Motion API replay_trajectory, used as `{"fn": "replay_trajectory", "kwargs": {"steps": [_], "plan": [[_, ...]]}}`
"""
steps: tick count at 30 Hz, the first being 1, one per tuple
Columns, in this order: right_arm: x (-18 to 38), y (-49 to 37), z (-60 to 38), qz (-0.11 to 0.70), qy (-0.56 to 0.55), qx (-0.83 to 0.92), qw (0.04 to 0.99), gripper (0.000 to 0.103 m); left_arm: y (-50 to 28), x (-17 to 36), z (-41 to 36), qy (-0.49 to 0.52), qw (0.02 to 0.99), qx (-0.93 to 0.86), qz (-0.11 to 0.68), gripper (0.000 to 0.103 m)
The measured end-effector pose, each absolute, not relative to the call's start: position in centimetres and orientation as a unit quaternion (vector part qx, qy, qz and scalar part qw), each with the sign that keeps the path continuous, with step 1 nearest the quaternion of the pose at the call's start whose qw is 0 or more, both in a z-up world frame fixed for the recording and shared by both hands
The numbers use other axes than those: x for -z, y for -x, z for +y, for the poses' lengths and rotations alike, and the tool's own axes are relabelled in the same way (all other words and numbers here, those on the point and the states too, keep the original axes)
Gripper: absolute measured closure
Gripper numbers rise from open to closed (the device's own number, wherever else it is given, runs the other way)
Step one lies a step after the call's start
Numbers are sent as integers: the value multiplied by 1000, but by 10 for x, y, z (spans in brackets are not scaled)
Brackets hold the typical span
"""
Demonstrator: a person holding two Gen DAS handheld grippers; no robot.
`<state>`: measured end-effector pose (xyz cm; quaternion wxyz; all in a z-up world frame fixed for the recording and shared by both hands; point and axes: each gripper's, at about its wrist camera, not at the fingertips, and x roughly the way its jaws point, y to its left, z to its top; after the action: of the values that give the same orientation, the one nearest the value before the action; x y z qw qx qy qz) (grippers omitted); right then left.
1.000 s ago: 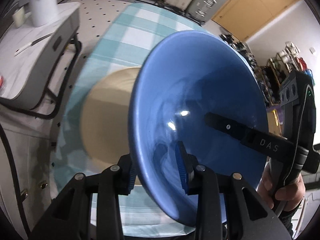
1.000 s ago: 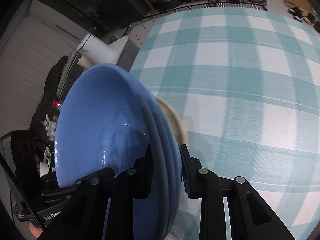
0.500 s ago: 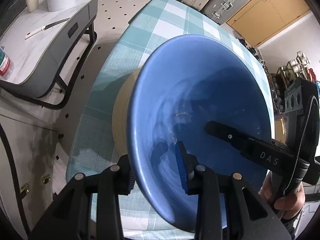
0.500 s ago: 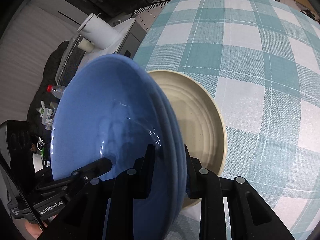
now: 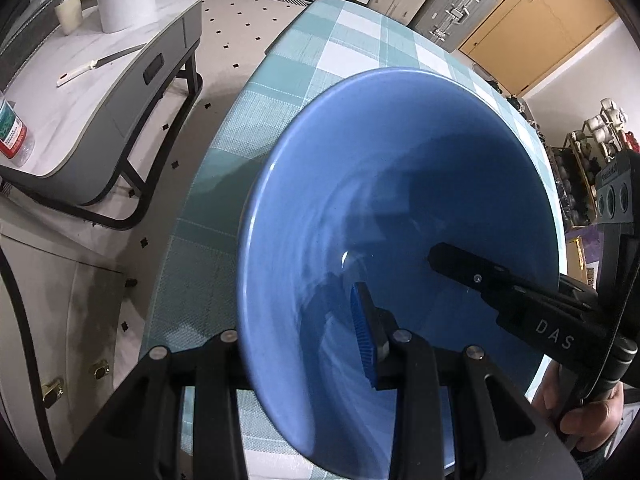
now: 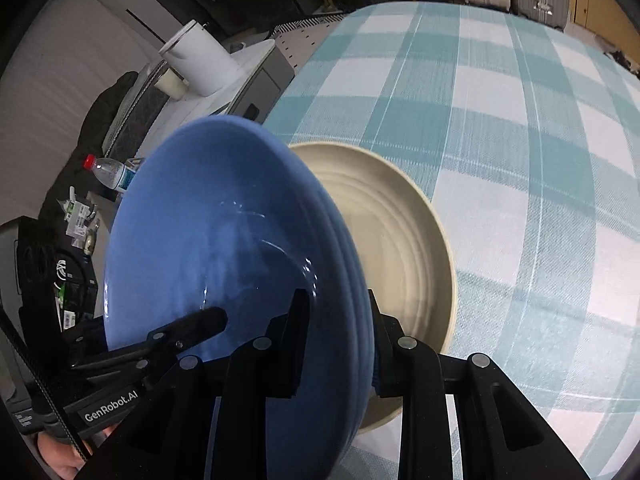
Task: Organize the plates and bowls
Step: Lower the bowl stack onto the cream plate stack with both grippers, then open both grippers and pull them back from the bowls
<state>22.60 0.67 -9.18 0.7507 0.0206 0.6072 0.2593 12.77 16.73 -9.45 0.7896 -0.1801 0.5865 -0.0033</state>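
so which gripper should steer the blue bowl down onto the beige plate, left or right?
Right, probably. Both grippers clamp the blue bowl. The right gripper grips the rim nearest the beige plate, and its camera sees the plate. From the left gripper, the bowl hides the plate entirely.

- The blue bowl [image 5: 400, 220] hides the left hand-held gripper's [image 5: 304, 340] outer finger.
- The beige plate [image 6: 400, 248] (left part) sits behind the bowl.
- The water bottle [image 5: 12, 132] is cut off at the picture's edge.
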Motion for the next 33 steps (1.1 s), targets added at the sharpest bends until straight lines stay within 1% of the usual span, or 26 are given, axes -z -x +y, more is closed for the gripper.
{"fn": "replay_trajectory", "kwargs": {"steps": [4,5,6,7,8,10,11,14,15,23,28,29,30,31,32,33], "plan": [[91,-227,8,605,-27,-259,752,77,-126,91,169,178,795,0,580,66],[90,-227,6,603,-28,-257,754,77,-126,90,170,174,797,-6,578,64],[88,-226,-2,600,-29,-257,757,77,-125,89,171,170,800,-12,576,59],[85,-225,-3,595,-31,-258,761,77,-124,87,173,170,803,-16,571,57],[83,-225,-5,590,-32,-257,765,76,-122,85,176,169,806,-24,567,54],[74,-224,-15,581,-36,-257,772,73,-119,80,180,164,815,-41,554,49],[69,-224,-18,575,-43,-259,775,69,-116,77,181,163,820,-49,547,47],[59,-221,-25,556,-51,-258,788,62,-112,71,182,166,826,-46,537,46],[58,-220,-26,552,-52,-258,791,61,-112,70,181,163,826,-46,537,46],[53,-216,-29,547,-57,-263,792,61,-106,61,185,164,834,-57,524,46],[31,-205,-38,502,-57,-270,819,61,-89,37,187,156,864,-81,471,46],[25,-201,-40,490,-55,-273,826,58,-84,30,186,155,874,-83,452,46],[19,-196,-41,478,-53,-276,832,53,-79,23,183,152,884,-85,435,44],[12,-191,-44,463,-51,-280,839,52,-73,16,179,143,894,-89,415,43],[5,-183,-46,445,-48,-286,848,52,-69,11,175,137,901,-91,401,35],[-1,-178,-48,431,-43,-288,854,52,-63,4,170,128,911,-92,382,21]]}}
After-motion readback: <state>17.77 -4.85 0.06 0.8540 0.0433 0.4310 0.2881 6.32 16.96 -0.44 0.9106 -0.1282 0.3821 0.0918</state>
